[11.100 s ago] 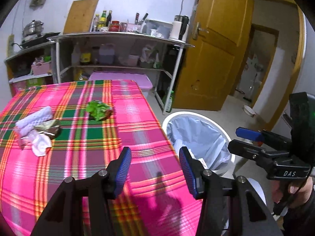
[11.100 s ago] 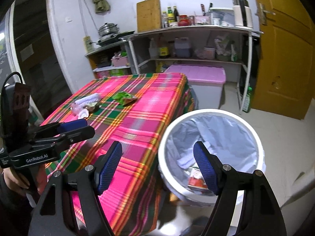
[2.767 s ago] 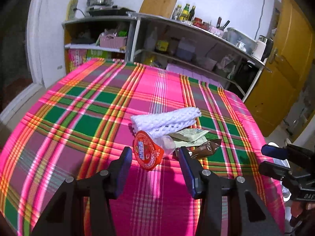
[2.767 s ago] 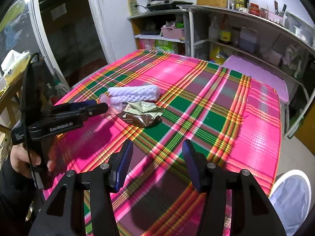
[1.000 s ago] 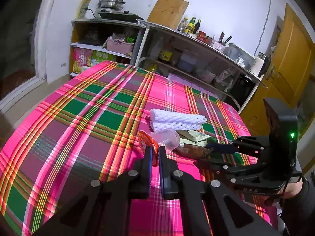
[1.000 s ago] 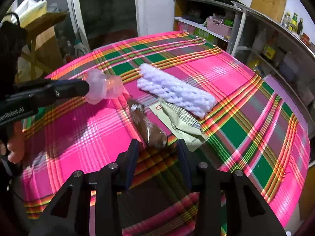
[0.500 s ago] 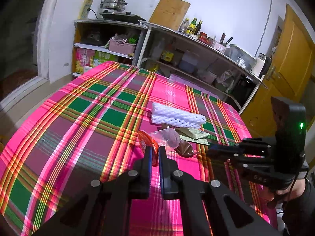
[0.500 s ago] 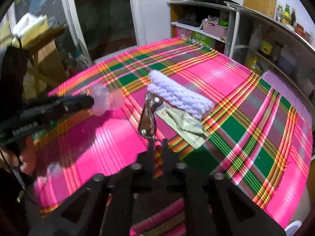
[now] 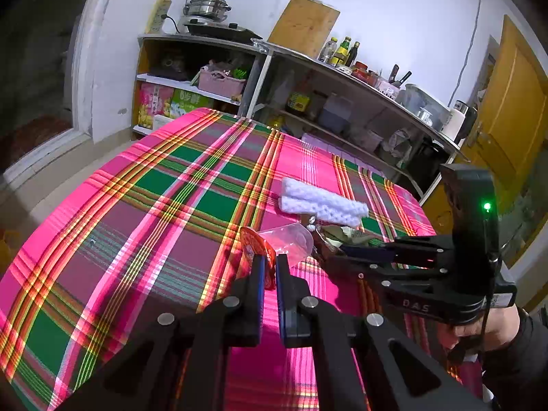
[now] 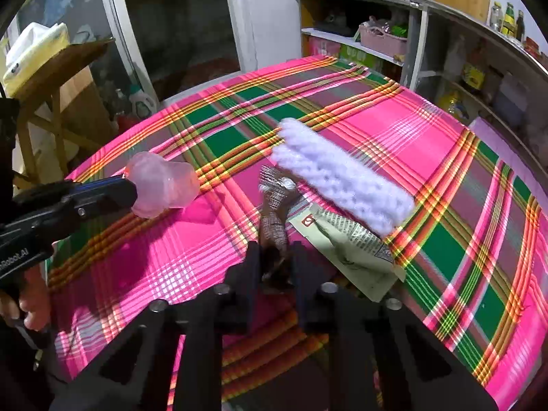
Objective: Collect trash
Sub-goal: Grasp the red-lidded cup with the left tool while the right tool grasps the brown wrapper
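My left gripper (image 9: 268, 267) is shut on the red foil lid of a clear plastic jelly cup (image 9: 286, 241) and holds it above the plaid tablecloth; the cup also shows in the right wrist view (image 10: 162, 185). My right gripper (image 10: 275, 260) is shut on a brown snack wrapper (image 10: 272, 217), lifted a little off the cloth. A white foam net sleeve (image 10: 339, 174) and a pale green wrapper (image 10: 352, 243) lie on the table just beyond it. The right gripper also shows in the left wrist view (image 9: 346, 251).
The table (image 9: 144, 205) carries a pink and green plaid cloth. Shelves with pots, bottles and boxes (image 9: 308, 78) stand along the far wall. A wooden door (image 9: 513, 109) is at the right. A wooden stand (image 10: 58, 78) is left of the table.
My right gripper has closed on the brown wrapper and lifted it off the cloth. My left gripper stays shut on the jelly cup and has risen slightly.
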`<control>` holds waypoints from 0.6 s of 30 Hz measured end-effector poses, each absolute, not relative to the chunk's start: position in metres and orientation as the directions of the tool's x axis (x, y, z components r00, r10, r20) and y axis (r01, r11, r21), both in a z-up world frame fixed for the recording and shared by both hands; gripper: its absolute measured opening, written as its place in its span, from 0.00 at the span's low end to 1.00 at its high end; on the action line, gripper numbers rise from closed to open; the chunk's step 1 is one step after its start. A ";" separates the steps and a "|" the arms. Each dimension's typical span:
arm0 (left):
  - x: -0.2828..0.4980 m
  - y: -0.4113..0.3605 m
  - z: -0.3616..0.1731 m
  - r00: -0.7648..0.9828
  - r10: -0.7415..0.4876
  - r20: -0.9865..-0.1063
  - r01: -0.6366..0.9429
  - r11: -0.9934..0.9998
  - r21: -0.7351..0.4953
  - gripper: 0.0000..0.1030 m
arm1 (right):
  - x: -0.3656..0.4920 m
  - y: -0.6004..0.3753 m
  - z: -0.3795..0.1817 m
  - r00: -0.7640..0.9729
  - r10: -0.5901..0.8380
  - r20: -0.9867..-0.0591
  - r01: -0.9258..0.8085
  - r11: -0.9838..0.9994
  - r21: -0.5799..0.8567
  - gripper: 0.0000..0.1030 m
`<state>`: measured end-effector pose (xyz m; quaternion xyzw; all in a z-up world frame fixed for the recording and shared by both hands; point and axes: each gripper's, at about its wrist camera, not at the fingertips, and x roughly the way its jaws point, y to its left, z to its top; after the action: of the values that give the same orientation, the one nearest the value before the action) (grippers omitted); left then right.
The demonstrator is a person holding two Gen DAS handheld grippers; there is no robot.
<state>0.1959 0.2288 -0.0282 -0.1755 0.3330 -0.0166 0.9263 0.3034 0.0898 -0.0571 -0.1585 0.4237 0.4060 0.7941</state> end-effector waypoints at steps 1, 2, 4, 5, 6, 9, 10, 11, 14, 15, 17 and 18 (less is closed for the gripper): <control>0.195 0.228 -0.028 0.777 -0.148 -0.611 -0.085 0.938 -0.336 0.06 | 0.302 0.088 -0.055 0.313 0.515 -0.798 -0.777 0.622 0.097 0.17; 0.194 0.227 -0.028 0.777 -0.149 -0.611 -0.083 0.938 -0.335 0.06 | 0.300 0.086 -0.053 0.319 0.518 -0.794 -0.775 0.625 0.097 0.17; 0.191 0.224 -0.026 0.778 -0.151 -0.610 -0.078 0.940 -0.332 0.06 | 0.295 0.079 -0.046 0.330 0.529 -0.782 -0.770 0.630 0.102 0.16; 0.191 0.222 -0.024 0.779 -0.152 -0.609 -0.076 0.940 -0.332 0.06 | 0.291 0.075 -0.041 0.336 0.537 -0.774 -0.768 0.632 0.105 0.16; 0.189 0.220 -0.022 0.780 -0.154 -0.607 -0.072 0.941 -0.331 0.06 | 0.287 0.070 -0.037 0.344 0.542 -0.767 -0.766 0.635 0.106 0.16; 0.184 0.212 -0.015 0.784 -0.157 -0.600 -0.062 0.943 -0.327 0.06 | 0.274 0.052 -0.024 0.369 0.554 -0.747 -0.752 0.650 0.110 0.16; 0.181 0.208 -0.012 0.786 -0.159 -0.597 -0.056 0.944 -0.326 0.06 | 0.269 0.043 -0.019 0.380 0.557 -0.739 -0.745 0.658 0.113 0.16; 0.180 0.205 -0.009 0.788 -0.162 -0.594 -0.050 0.945 -0.324 0.06 | 0.265 0.036 -0.016 0.387 0.559 -0.733 -0.738 0.664 0.117 0.16; 0.174 0.189 0.001 0.792 -0.178 -0.584 -0.024 0.947 -0.321 0.06 | 0.249 0.010 -0.006 0.419 0.562 -0.713 -0.715 0.689 0.123 0.16; 0.171 0.182 0.005 0.794 -0.187 -0.579 -0.010 0.948 -0.319 0.06 | 0.244 0.002 -0.003 0.429 0.562 -0.707 -0.707 0.696 0.124 0.16; 0.168 0.168 0.010 0.793 -0.204 -0.574 0.015 0.948 -0.317 0.06 | 0.232 -0.016 0.003 0.455 0.556 -0.696 -0.686 0.717 0.123 0.16; 0.168 0.161 0.012 0.792 -0.211 -0.573 0.024 0.949 -0.316 0.06 | 0.228 -0.024 0.004 0.464 0.553 -0.693 -0.679 0.724 0.123 0.16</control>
<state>0.1681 0.1615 0.0119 -0.1475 0.3165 -0.0628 0.9350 0.2282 -0.0236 0.0045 -0.0852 0.3706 0.3617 0.8512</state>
